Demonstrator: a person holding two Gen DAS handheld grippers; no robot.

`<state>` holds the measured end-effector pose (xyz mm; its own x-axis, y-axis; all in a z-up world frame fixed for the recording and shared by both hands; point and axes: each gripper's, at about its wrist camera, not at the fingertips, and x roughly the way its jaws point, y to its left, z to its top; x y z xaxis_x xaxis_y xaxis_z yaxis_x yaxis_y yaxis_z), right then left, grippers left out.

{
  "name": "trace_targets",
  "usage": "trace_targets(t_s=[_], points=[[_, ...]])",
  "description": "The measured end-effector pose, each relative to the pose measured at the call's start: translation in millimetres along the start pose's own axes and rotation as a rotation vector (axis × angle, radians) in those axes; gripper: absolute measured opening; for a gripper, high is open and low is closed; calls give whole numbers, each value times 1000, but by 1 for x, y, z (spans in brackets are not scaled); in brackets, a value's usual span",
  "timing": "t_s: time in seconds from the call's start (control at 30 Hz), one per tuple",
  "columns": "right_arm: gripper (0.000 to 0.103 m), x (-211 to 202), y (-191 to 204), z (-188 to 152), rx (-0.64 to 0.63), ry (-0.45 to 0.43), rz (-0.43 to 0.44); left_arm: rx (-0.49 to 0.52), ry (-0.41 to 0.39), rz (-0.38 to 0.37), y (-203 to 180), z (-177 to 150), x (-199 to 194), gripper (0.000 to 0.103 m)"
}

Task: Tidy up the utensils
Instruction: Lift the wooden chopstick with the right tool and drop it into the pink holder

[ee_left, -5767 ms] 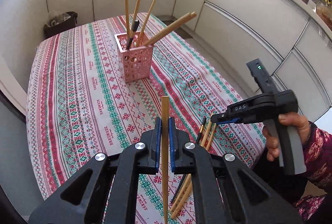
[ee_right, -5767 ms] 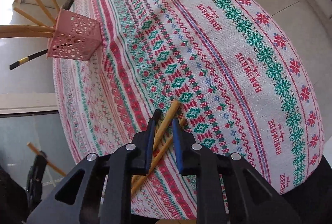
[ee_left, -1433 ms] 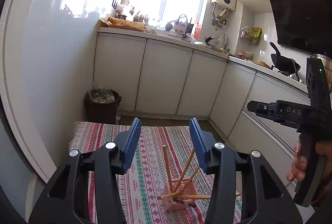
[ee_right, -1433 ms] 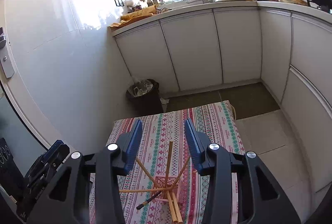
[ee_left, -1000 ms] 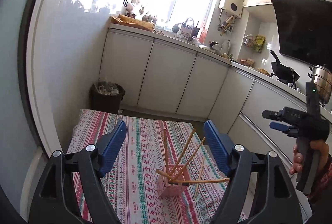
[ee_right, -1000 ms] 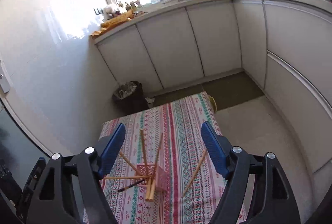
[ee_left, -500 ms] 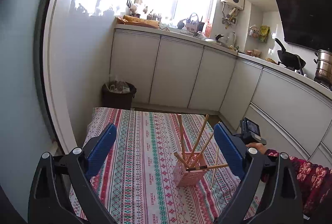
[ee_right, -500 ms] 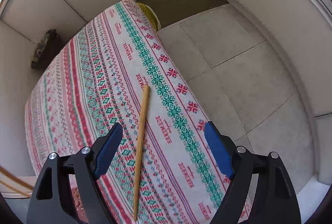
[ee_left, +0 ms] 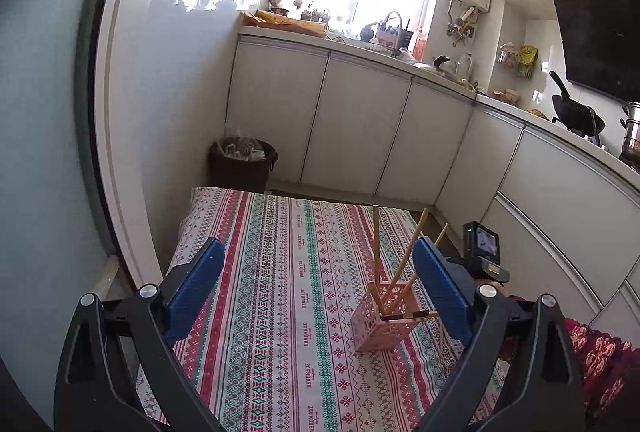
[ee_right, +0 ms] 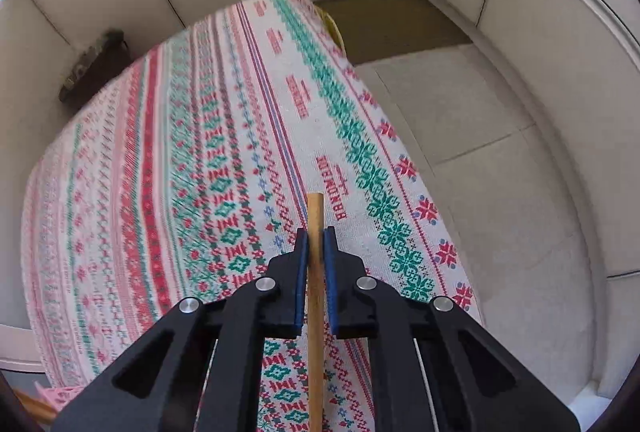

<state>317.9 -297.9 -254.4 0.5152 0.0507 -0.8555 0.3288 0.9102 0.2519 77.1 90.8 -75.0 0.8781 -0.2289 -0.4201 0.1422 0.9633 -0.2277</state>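
Note:
A pink lattice utensil holder [ee_left: 382,320] stands on the patterned tablecloth [ee_left: 280,272] with several wooden chopsticks [ee_left: 376,252] and a dark-tipped one leaning in it. My left gripper [ee_left: 316,284] is wide open and empty, held above the near side of the table. My right gripper [ee_right: 315,232] is shut on a single wooden chopstick [ee_right: 315,216] that runs between its blue pads, over the tablecloth [ee_right: 200,151] near the table's right edge. The right gripper's body shows in the left wrist view [ee_left: 482,248], beyond the holder.
White kitchen cabinets [ee_left: 360,127] and a cluttered counter run behind and right of the table. A dark bin [ee_left: 242,163] stands past the far table edge. The tiled floor [ee_right: 500,151] lies right of the table. A corner of the pink holder [ee_right: 60,398] shows at lower left.
My right gripper has dropped to the lone chopstick on the cloth and closed on it. My left gripper stays open and has pulled back a little.

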Motion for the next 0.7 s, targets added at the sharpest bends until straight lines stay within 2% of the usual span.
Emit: trace_targets(t_s=[0.07,0.3,0.47,0.57,0.63,0.7], points=[[8,-43,-7,-14,-17,-122,102,-3,-4,2,1,0,-3,91],[8,-202,4,-61,-175,-494,204,-33,-35,-21,0,5,-17,91],[8,-295,45,-69,-199,-761,291,-54,-67,-39,-1,10,-28,92],[9,-327,73,-81,-192,-951,303,-63,-85,-48,0,12,-34,92],[9,-334,88,-86,-157,-992,330,-66,-93,-52,2,14,-37,93],[9,-335,99,-97,-120,-1049,317,-72,-99,-54,4,16,-39,93]])
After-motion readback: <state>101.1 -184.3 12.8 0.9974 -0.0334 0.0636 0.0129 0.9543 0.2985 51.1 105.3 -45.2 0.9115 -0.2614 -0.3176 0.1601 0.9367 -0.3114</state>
